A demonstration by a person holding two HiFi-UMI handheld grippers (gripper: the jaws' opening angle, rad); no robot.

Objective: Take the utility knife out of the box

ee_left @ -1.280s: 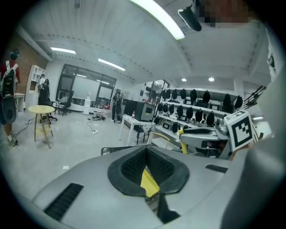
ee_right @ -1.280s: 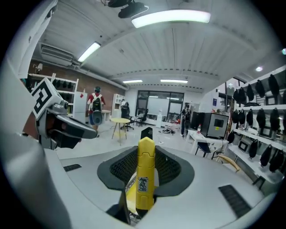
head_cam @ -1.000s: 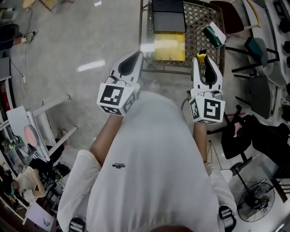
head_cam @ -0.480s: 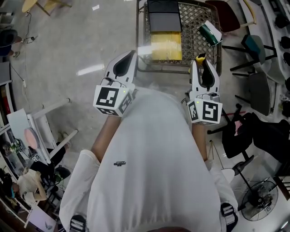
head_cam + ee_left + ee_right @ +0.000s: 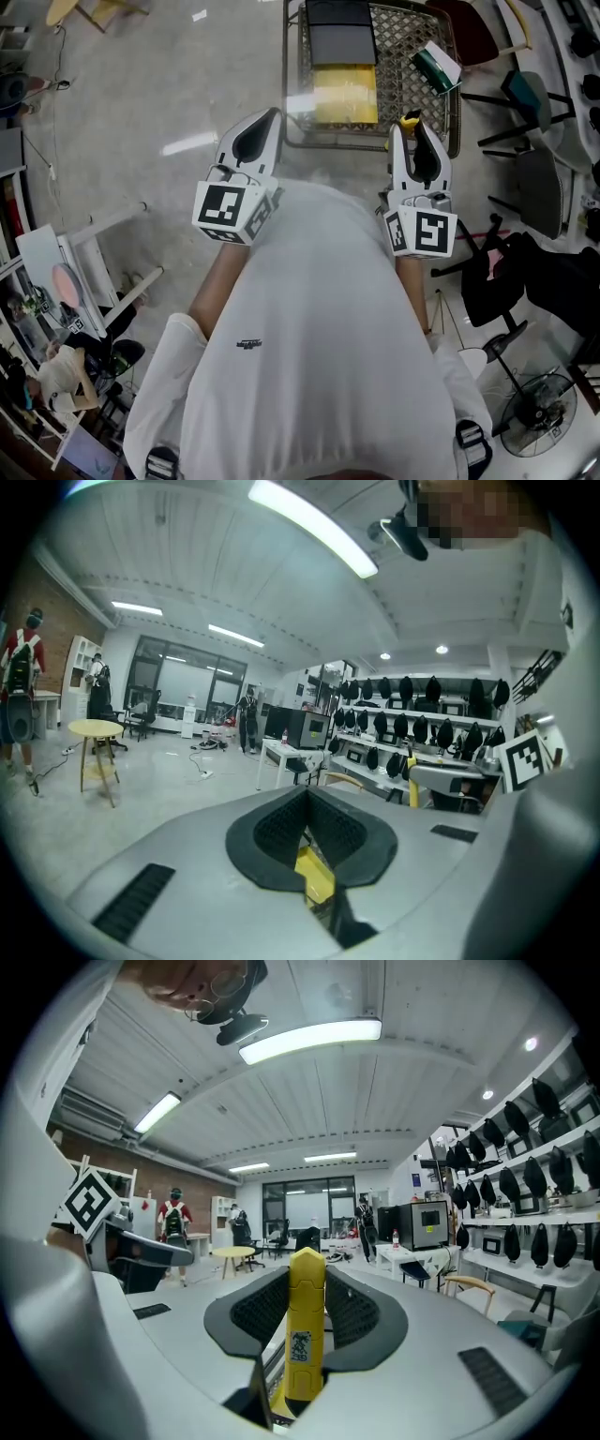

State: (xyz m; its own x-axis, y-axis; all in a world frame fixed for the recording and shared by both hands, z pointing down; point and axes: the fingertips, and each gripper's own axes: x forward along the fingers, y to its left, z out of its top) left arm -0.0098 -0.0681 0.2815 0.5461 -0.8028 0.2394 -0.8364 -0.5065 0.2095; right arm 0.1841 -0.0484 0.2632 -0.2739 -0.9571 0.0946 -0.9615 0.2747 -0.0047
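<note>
Gripping the yellow utility knife [image 5: 305, 1335] between the pads of the right gripper [image 5: 412, 131], just at the near right corner of the wire cart [image 5: 375, 145]. Hardly moved since a second ago, merely steadied. Well clear of the green-and-white box [image 5: 437, 67] at the far right, so removal looks finished. Keeping the left gripper [image 5: 275, 112] closed, empty.

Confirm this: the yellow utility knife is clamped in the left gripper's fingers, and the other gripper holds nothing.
Not quite: the slim yellow utility knife is clamped in the fingers of the right gripper, and the other, the left gripper, holds nothing. The right gripper view shows it.
</note>
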